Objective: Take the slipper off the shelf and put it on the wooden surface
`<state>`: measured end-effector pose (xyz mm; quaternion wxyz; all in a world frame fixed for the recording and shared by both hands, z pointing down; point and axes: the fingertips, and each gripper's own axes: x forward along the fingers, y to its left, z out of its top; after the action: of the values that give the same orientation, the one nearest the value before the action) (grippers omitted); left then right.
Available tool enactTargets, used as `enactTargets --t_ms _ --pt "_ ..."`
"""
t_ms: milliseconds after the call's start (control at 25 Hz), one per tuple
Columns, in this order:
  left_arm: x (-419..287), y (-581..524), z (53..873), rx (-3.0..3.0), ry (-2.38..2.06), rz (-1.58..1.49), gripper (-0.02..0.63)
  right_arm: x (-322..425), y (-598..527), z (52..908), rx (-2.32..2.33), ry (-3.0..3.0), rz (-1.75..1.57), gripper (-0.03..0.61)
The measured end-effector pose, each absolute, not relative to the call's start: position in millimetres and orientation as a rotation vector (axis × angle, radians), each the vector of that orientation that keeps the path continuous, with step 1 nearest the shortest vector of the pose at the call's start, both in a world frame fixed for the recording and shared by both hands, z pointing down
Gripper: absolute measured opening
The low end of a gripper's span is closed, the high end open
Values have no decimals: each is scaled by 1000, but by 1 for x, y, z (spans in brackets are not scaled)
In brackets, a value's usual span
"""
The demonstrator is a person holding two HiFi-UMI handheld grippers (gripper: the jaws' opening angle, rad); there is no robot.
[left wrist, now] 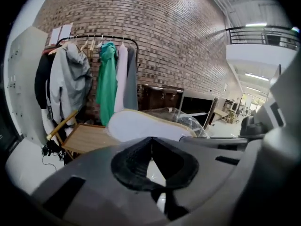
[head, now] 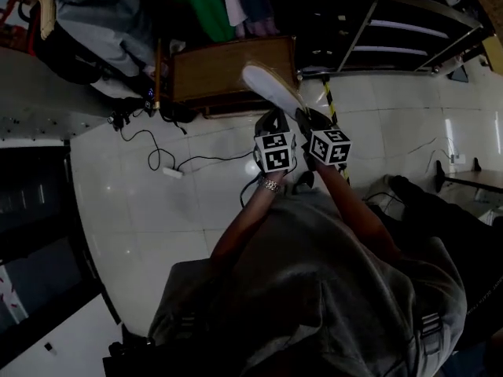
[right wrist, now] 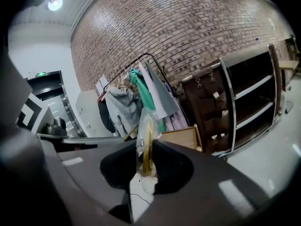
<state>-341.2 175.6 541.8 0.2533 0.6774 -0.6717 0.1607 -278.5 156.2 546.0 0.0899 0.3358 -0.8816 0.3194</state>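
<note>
Slipper (head: 271, 89) in transit, clamped in right gripper (head: 312, 122).

Right gripper jaws are clenched edge-on upon the slipper (right wrist: 145, 126), which sits in a clear plastic wrap. Left gripper (left wrist: 151, 140) jaws are pressed together with nothing between them, just beside the slipper's sole. The slipper hangs over the near corner of the wooden table (head: 228, 73), well apart from the black shelf unit (head: 409, 30); contact with the table cannot be determined.

Both arms reach forward and down, with the 2 grippers held close side by side, their marker cubes almost touching. The left gripper (head: 275, 122) has its jaws drawn together at the tips with nothing between them. A metal watch band (head: 270, 184) circles that wrist. The right gripper (head: 303, 116) is clamped on the edge of the plastic-wrapped slipper (head: 271, 87).
</note>
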Motion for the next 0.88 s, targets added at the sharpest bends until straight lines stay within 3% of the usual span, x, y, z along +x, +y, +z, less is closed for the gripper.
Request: enactTargets --t_ms 480,720,880 --pt "-429 219 547 1698 -1950 451 5 -338 143 603 999 -2514 1112 54" --pt "-509 262 560 1583 -2000 469 5 -362 82 675 1443 -2325 1638 54" --pt "-564 261 577 1626 -1980 584 5 -381 33 716 1630 -2238 1423 55"
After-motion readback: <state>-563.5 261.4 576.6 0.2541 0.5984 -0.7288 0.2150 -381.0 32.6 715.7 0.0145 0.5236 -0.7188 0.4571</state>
